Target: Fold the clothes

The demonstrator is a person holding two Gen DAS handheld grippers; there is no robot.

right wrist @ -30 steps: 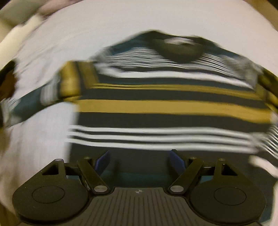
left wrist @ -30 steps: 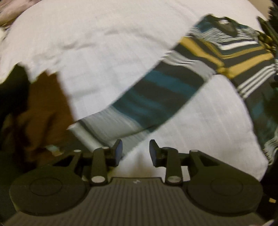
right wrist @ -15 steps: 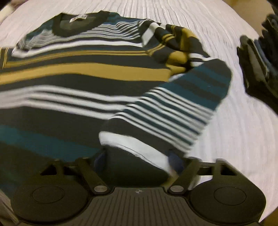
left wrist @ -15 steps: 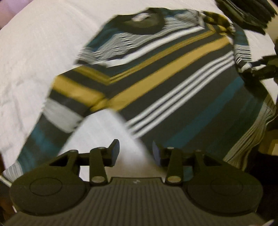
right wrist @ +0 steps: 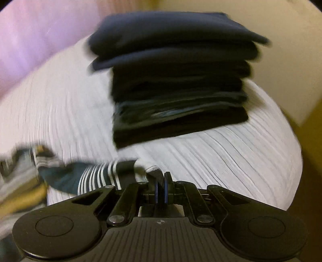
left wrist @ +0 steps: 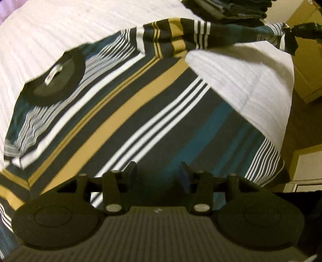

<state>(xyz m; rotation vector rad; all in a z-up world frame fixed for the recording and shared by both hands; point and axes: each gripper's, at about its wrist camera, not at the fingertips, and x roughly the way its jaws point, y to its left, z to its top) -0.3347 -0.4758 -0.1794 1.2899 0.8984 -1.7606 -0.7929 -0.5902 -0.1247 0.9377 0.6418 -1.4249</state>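
A striped sweater (left wrist: 128, 112) in dark grey, teal, mustard and white lies flat on the white bedspread (left wrist: 251, 80), collar (left wrist: 58, 80) to the upper left. My left gripper (left wrist: 158, 172) hovers over its lower body. Its jaws are opening and nothing is between them. My right gripper (right wrist: 160, 178) is shut on the cuff of the sweater's sleeve (right wrist: 96, 175). In the left wrist view that sleeve (left wrist: 201, 34) stretches out to the right, lifted off the bed, to the right gripper (left wrist: 306, 28) at the bed's edge.
A tall stack of folded dark clothes (right wrist: 177, 80) stands on the bed just beyond the right gripper, also at the top of the left wrist view as a dark pile (left wrist: 231, 8). Wooden furniture (left wrist: 308, 70) stands past the bed's right edge. A pink surface (right wrist: 30, 40) lies behind the bed.
My left gripper swept from the left sleeve across to the sweater's body and its jaws widened. My right gripper shut on the right sleeve's cuff and carried it outward toward the stack.
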